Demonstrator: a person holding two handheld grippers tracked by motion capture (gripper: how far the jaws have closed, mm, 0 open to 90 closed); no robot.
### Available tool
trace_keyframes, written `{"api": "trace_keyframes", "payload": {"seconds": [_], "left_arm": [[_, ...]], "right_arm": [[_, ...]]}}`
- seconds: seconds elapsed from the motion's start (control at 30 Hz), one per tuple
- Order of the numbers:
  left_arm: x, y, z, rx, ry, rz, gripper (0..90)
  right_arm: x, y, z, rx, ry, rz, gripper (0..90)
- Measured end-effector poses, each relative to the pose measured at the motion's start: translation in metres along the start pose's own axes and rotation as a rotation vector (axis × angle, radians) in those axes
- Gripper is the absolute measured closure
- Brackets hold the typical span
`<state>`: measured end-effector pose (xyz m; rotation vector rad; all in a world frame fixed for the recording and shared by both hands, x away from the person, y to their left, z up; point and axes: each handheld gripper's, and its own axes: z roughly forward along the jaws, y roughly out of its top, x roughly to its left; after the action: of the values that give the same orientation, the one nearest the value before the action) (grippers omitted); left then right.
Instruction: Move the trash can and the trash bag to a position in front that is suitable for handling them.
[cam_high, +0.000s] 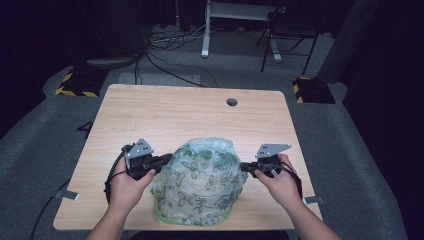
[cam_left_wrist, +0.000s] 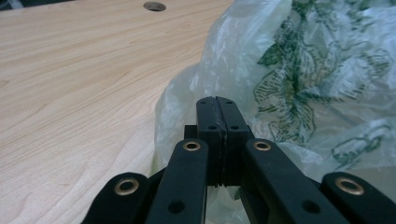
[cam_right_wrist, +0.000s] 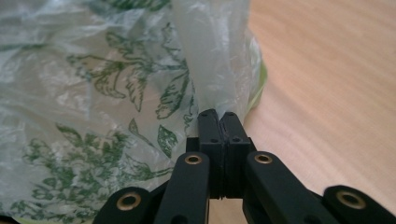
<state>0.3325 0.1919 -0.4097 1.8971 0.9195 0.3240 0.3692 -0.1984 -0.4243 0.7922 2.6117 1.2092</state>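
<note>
Your left tongs (cam_high: 162, 161) are clamped on the left edge of the green-printed plastic bag (cam_high: 200, 182), and your right tongs (cam_high: 245, 167) pinch its right edge, film caught between both pairs of jaws. The bag sits puffed up between them on the near half of the wooden bench (cam_high: 165, 110). Beyond, a round cable hole (cam_high: 231, 102) lies near the far edge.

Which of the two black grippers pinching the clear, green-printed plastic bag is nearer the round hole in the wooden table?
The right gripper; the hole lies right of the bag's middle, farther from the left gripper.
</note>
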Motion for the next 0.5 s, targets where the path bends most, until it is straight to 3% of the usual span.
{"api": "trace_keyframes", "payload": {"seconds": [0.17,0.27,0.37,0.5], "left_arm": [[0.001,-0.009,0.005,0.002,-0.006,-0.008,89.4],[0.004,-0.017,0.013,0.027,0.0,-0.011,89.6],[0.008,-0.024,0.018,0.069,0.04,0.011,89.7],[0.012,-0.037,0.027,0.093,-0.002,-0.034,89.7]], "right_arm": [[0.007,-0.016,0.014,0.067,0.028,-0.005,89.7],[0.011,-0.017,0.016,0.058,0.036,-0.014,89.5],[0.014,-0.014,0.015,0.034,0.035,-0.027,89.3],[0.014,-0.014,0.015,0.019,0.045,-0.024,89.6]]}}
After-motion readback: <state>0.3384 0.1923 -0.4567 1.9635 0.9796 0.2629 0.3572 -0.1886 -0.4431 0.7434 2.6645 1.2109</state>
